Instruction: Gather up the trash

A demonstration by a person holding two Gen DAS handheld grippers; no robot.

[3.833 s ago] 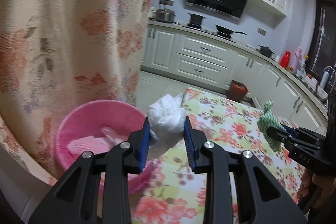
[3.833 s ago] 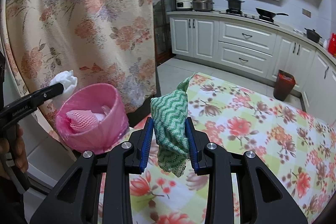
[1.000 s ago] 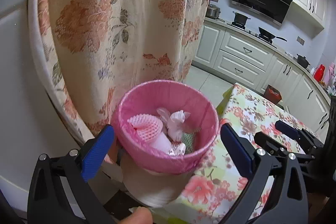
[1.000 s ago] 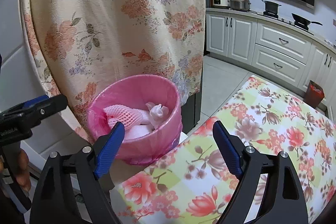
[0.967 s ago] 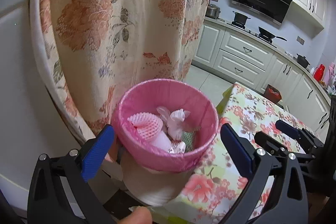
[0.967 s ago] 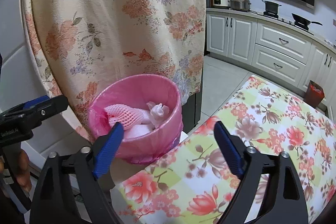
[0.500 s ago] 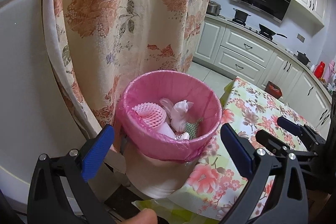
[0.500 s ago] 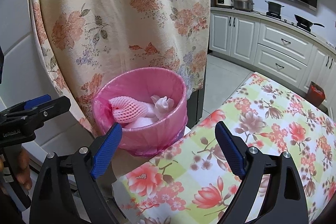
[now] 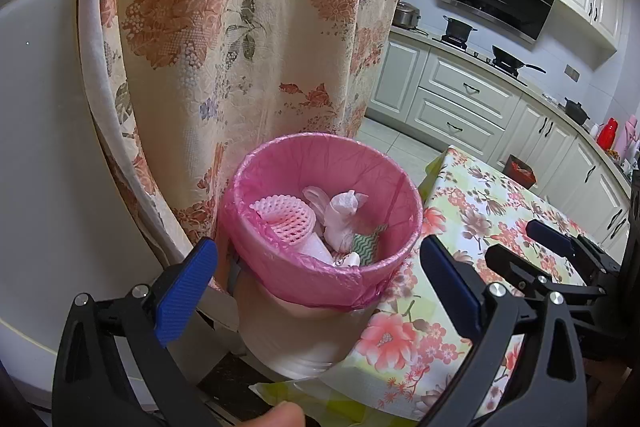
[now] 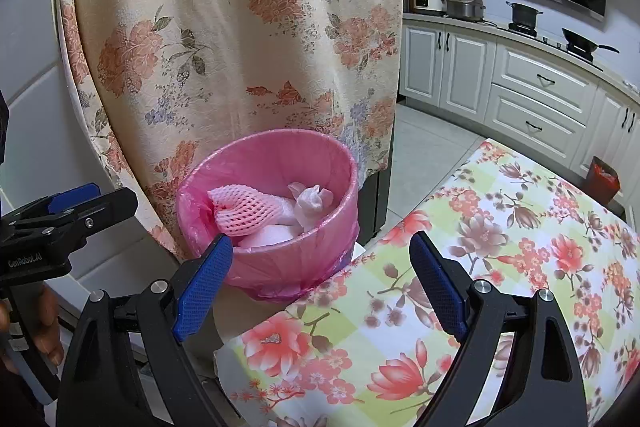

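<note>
Both grippers hang with jaws spread wide and nothing between them, the left gripper (image 9: 318,281) framing the pink-lined bin (image 9: 256,247) just ahead of its fingertips and the right gripper (image 10: 320,281) with the bin ahead and to the left of its jaws. The trash lies inside the bin: a pink foam net (image 9: 282,217), a crumpled white tissue (image 9: 342,217) and a green zigzag cloth (image 9: 366,241) beside it. Judging from the bare floral tablecloth (image 10: 500,247) under the right jaws, the collecting looks finished, so neither gripper has reason to close.
</note>
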